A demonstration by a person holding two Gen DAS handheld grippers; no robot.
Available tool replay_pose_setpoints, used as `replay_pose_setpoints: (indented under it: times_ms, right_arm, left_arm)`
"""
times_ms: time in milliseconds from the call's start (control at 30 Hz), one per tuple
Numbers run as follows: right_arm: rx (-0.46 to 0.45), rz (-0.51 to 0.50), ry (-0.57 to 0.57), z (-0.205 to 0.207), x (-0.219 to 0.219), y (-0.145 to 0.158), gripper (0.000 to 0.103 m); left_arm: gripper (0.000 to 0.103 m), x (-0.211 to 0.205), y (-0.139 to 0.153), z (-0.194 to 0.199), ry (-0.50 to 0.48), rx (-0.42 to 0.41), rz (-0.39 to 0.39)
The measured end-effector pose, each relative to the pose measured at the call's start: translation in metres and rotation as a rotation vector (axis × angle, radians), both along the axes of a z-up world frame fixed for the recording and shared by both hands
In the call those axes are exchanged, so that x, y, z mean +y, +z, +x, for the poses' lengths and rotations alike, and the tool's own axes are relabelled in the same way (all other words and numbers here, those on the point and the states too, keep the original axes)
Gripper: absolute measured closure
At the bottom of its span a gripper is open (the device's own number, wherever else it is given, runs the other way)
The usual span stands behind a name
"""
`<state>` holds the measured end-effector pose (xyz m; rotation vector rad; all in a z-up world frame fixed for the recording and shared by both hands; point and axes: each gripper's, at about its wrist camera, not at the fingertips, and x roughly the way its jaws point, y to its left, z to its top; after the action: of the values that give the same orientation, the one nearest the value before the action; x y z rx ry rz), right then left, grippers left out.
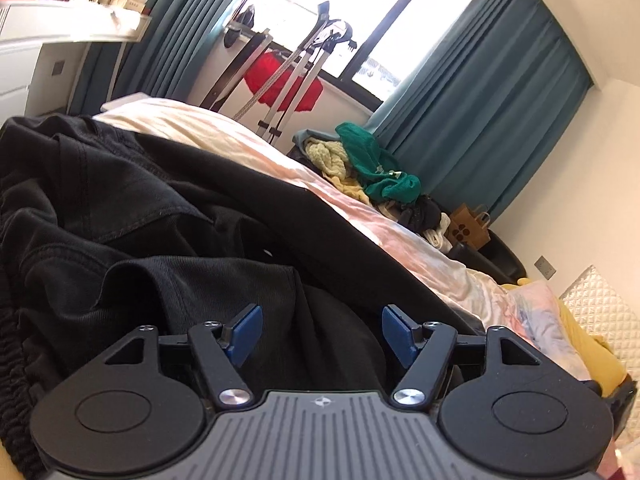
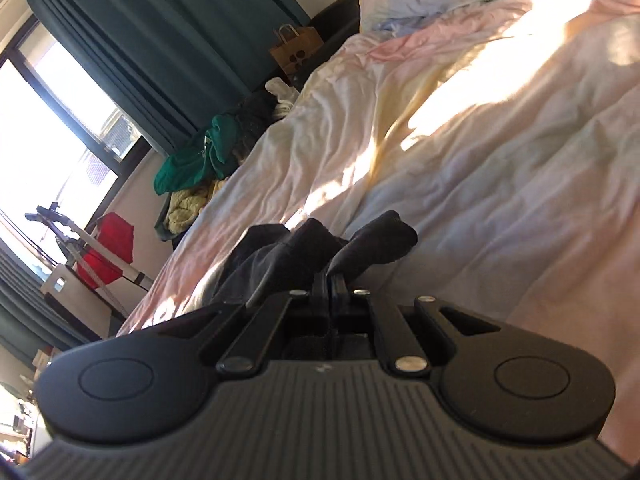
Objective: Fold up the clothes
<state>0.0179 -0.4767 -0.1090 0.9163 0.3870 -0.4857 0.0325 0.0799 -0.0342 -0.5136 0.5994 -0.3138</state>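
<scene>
Black cloth fills the near view of the left tongs, whose blue pads stand spread and empty just above the black garment heaped on the bed. From them the garment runs forward and to the left, its gathered waistband at the near left edge. Over in the right view, the right tongs are pressed together on a fold of the same cloth, so the left looks the freer to take the next hold.

Blown-out window backlight; sun patches on bedding; fisheye-bent, tilted edges.
</scene>
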Motion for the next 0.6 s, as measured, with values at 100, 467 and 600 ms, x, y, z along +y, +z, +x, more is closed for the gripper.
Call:
replay_pose_setpoints:
  times_ms: [100,467,600]
  right_arm:
    - [-0.017,0.077,-0.003,-0.004,-0.001,-0.009,0.098]
    - [-0.005,0.304,-0.001,-0.003,-0.016,-0.036,0.096]
    - [-0.013,0.394,-0.031,-0.004,-0.02,-0.044,0.095]
  left_arm:
    - [0.023,0.007,0.002,-0.007,-0.027,0.099,-0.056]
    - [0.011,0.019,-0.043,-0.005,0.07,0.392,-0.232]
    - [0.013,0.032,-0.066,-0.001,0.22,0.464,-0.29]
